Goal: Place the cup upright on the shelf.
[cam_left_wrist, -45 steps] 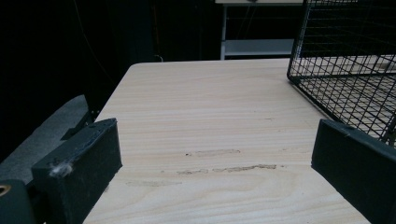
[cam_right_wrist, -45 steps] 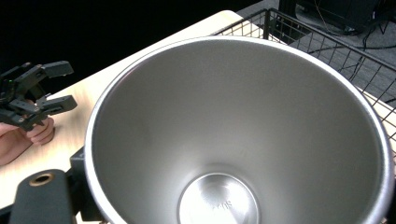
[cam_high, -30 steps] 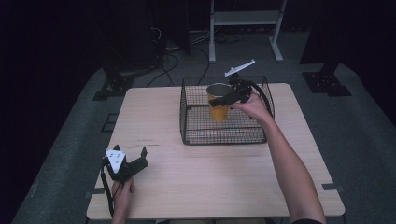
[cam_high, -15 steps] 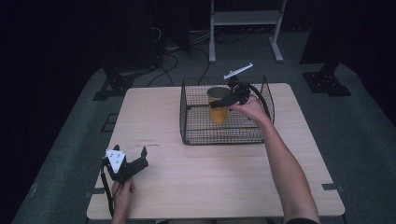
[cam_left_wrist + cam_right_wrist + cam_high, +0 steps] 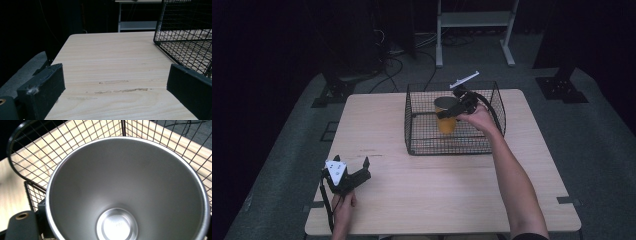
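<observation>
High view: right gripper (image 5: 447,113) clamps cup (image 5: 445,118) inside basket (image 5: 412,145); left gripper (image 5: 354,170) spread, empty.

Light wooden table (image 5: 452,200), rectangular with rounded corners, standing on a grey floor (image 5: 597,130). Surface carries faint scuff marks (image 5: 117,86) on the person's left half. One black wire basket (image 5: 492,145) sits directly on the tabletop, toward the far edge and right of centre. A few dark tabs sit at the table's edges.
</observation>
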Motion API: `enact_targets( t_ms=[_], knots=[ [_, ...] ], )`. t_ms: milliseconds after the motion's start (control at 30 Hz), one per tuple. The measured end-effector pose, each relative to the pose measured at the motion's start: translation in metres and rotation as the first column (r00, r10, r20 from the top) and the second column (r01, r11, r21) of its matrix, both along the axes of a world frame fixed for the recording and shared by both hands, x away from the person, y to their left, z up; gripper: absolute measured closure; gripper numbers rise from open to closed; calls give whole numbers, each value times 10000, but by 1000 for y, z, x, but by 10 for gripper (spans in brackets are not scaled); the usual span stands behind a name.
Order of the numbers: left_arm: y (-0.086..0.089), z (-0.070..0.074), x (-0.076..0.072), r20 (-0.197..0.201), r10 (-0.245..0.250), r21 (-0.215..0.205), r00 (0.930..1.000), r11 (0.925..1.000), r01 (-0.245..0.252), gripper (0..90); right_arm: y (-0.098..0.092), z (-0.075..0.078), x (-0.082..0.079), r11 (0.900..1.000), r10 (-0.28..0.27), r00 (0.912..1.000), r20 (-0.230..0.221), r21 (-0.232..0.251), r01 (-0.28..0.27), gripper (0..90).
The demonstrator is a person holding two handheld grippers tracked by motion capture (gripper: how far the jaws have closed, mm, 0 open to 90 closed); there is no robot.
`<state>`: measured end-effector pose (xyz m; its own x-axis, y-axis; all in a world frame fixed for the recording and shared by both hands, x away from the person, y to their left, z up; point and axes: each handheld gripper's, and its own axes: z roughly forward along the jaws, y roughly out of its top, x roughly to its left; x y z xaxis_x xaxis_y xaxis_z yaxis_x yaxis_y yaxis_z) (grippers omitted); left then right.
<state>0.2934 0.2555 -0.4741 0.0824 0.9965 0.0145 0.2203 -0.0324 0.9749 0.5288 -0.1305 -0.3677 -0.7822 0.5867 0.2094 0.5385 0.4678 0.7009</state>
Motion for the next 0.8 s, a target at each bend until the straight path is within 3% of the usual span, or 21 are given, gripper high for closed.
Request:
enact_targets(
  t_ms=[400,800],
  knots=[
    [0,0,0,18,0,18,10000,10000,0,8,0,-21,7,9974,-349,9989,-313,-644,329,129],
    [-1,0,0,20,9,30,10000,10000,-9,8,3,-29,7,9902,-452,9990,-18,-1327,445,129]
  ],
)
